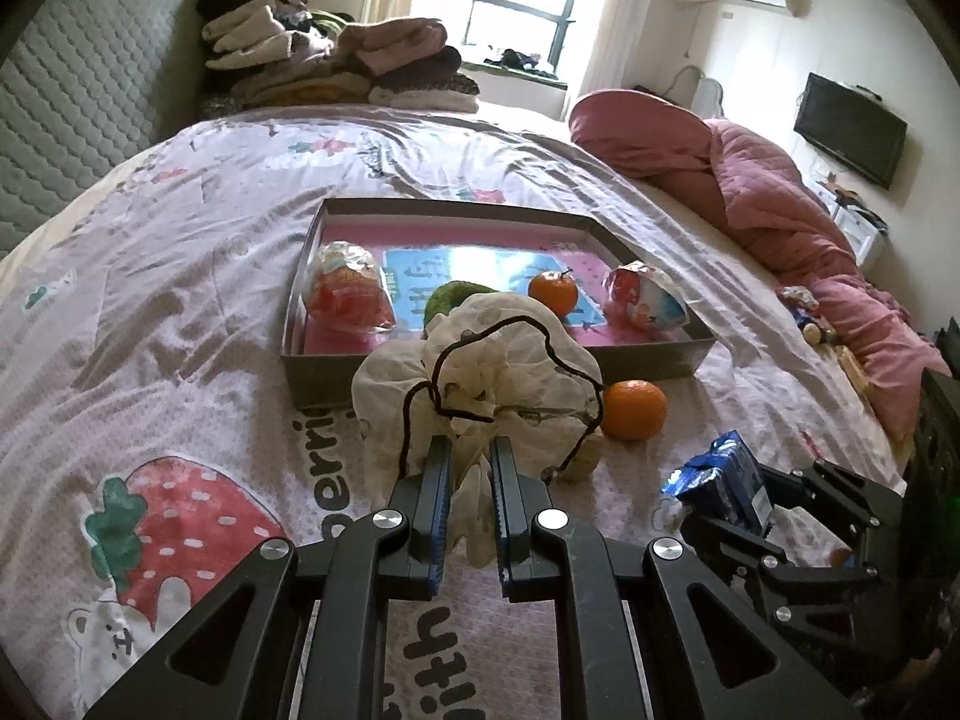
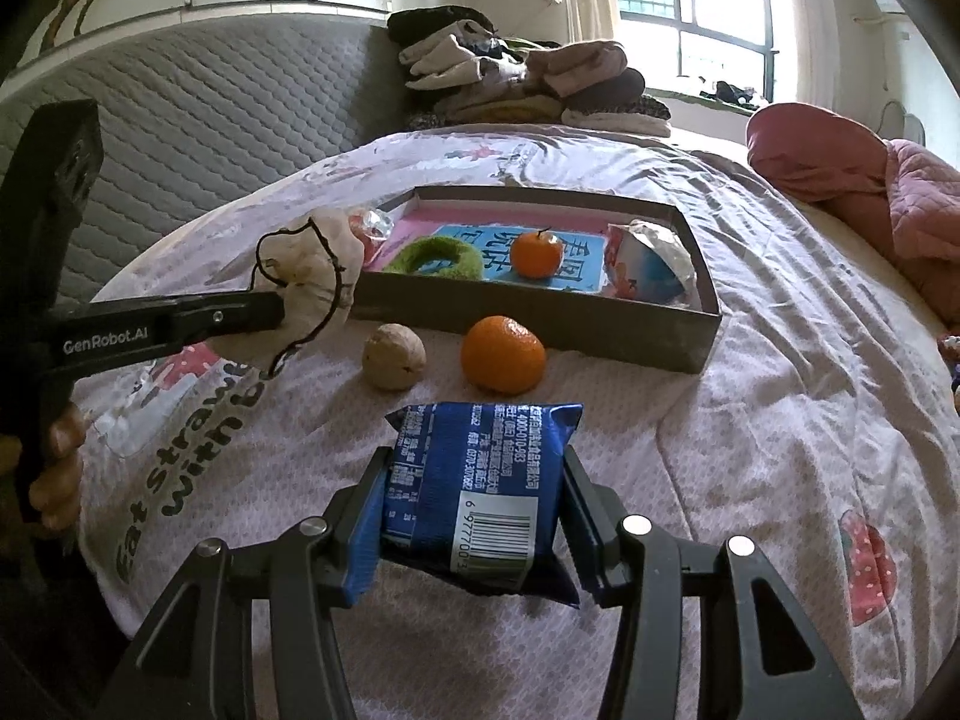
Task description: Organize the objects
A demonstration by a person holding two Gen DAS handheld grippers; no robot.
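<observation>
My left gripper (image 1: 471, 450) is shut on a cream drawstring cloth pouch (image 1: 486, 372), held above the bedspread just in front of the grey tray (image 1: 498, 369); the same pouch (image 2: 312, 282) shows at the left of the right wrist view. A blue snack packet (image 2: 480, 480) sits clamped between the pads of my right gripper (image 2: 474, 468), and it appears low on the right as the packet (image 1: 720, 480) in the left wrist view. A loose tangerine (image 2: 503, 354) and a walnut (image 2: 394, 356) lie on the bed before the tray. Inside the tray are another tangerine (image 2: 538, 253), a green hair tie (image 2: 435, 258) and two wrapped snacks (image 1: 348, 294).
The tray's near wall (image 2: 540, 330) stands between the loose items and its inside. Folded clothes (image 1: 336, 60) are piled at the headboard, and a pink quilt (image 1: 768, 192) is bunched on the right. A hand (image 2: 57, 462) grips the left tool's handle.
</observation>
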